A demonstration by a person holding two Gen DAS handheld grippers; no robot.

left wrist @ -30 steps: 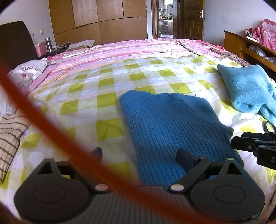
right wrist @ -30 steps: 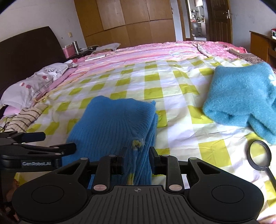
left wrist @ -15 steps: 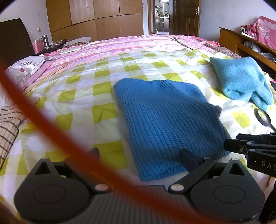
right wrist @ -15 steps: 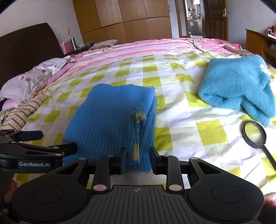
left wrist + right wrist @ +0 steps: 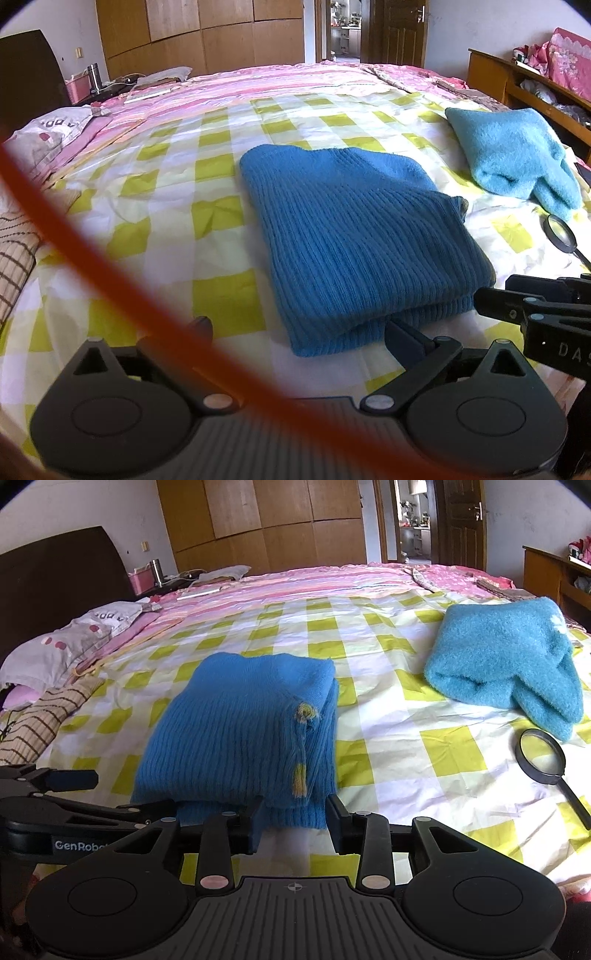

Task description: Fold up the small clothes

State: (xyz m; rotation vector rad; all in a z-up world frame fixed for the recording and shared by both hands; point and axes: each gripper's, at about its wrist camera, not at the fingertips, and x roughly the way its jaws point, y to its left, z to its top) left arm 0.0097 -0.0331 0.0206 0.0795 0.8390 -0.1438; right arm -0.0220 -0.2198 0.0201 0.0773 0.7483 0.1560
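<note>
Blue ribbed knit, the sweater (image 5: 243, 734) is lying folded on the bed (image 5: 388, 716), on its yellow-and-white checked sheet. The right hand-held gripper (image 5: 294, 825) is sitting at the sweater's near edge with its jaws parted and gripping nothing, the hem lying just ahead of the gap. The left hand-held gripper (image 5: 297, 332) is spreading its jaws wide at the sweater's near corner, also gripping nothing. "GenRobo" is showing in white on the left tool's side in the right view; "DAS" is showing on the right tool in the left view. A fuzzy teal garment (image 5: 506, 664) is lying well apart, with a magnifier (image 5: 543, 760) near it.
</note>
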